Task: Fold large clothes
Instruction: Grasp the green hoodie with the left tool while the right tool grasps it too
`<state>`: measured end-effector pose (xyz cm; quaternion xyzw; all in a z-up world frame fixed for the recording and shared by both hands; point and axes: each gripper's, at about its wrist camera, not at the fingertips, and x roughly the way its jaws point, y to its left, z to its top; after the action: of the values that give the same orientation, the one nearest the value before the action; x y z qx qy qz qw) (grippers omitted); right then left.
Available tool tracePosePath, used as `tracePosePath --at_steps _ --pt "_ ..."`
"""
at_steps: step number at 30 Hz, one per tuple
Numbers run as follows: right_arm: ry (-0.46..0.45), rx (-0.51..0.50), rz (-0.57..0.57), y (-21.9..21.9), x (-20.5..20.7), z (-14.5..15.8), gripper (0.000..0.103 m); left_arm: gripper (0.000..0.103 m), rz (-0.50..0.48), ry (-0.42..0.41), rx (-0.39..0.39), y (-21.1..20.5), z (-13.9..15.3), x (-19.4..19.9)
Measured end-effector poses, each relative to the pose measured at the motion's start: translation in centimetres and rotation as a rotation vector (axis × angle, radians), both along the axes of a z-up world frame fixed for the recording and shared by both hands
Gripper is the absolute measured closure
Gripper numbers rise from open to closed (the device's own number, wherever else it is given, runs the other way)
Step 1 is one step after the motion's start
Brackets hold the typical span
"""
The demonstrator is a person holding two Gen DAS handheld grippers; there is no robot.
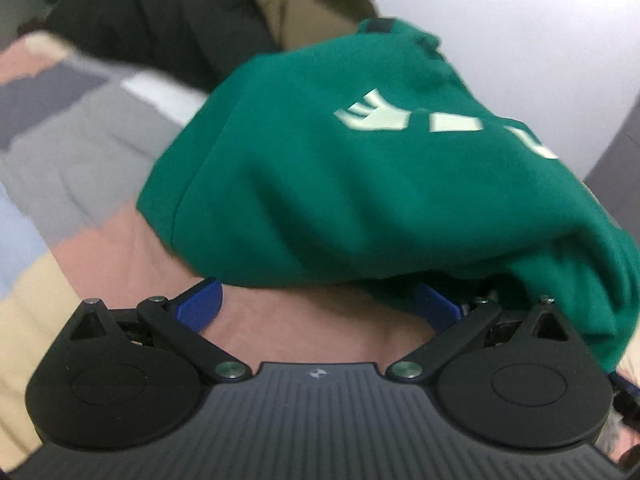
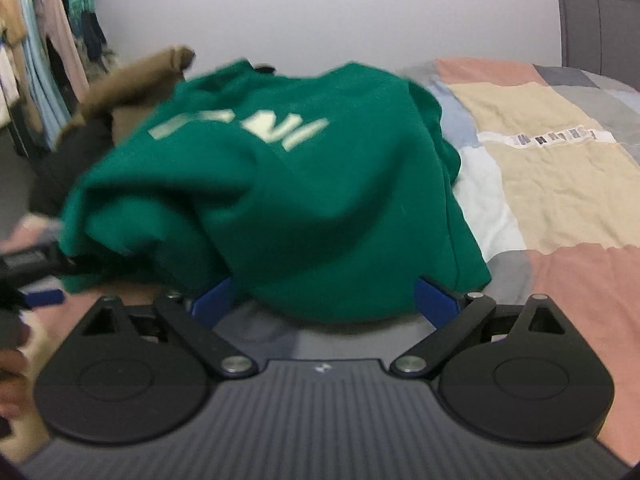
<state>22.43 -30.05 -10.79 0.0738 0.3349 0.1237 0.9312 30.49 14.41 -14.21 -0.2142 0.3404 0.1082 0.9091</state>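
A green sweatshirt [image 1: 340, 184] with pale lettering is bunched in a mound on a bed [image 2: 560, 168], draped over the tips of both tongs. The left tongs [image 1: 318, 300] stand wide open, blue fingers [image 1: 200, 304] spread apart, with the sweatshirt's lower edge resting across them and its cloth spilling over the right finger; nothing looks pinched. The right tongs [image 2: 324, 300] are equally wide open, the sweatshirt's hem lying over both tips, again without a visible pinch. This looks like a moment of gathering or shifting the garment, perhaps lifting it from beneath to spread it flat for folding; the blur suggests motion.

The sweatshirt sits toward the bed's far edge, beside a black and brown coat [image 1: 180, 20] heaped behind it. The bed wears a patchwork cover [image 2: 540, 184] in pink, cream, grey and pale blue. Beyond is a plain pale wall [image 2: 360, 8], with clothes hanging on a rail [image 2: 48, 48] at the left side of the room
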Motion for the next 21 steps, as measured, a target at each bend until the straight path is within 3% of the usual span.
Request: tracePosePath --at_steps 7,9,14,16,19,21 --pt "-0.132 -0.266 0.079 3.0 1.3 -3.6 0.002 0.001 0.071 -0.069 0.042 1.0 -2.9 2.2" --pt "-0.155 -0.294 0.081 3.2 1.5 -3.7 0.003 0.008 0.1 -0.103 0.061 1.2 -3.0 2.4" --pt "-0.211 -0.324 0.034 2.6 1.8 -3.2 0.053 0.032 0.14 -0.163 0.051 1.8 -2.4 2.1" --pt "-0.234 -0.311 0.014 1.9 1.7 -2.6 0.067 0.055 0.148 -0.194 0.038 2.2 -1.8 1.6" --pt "-0.286 -0.329 0.008 1.5 0.9 -1.3 0.076 0.079 0.15 -0.238 0.05 2.4 -0.3 0.4" --pt "-0.329 -0.337 0.001 1.2 0.2 -0.2 0.079 0.085 0.147 -0.268 0.054 2.3 0.7 -0.4"
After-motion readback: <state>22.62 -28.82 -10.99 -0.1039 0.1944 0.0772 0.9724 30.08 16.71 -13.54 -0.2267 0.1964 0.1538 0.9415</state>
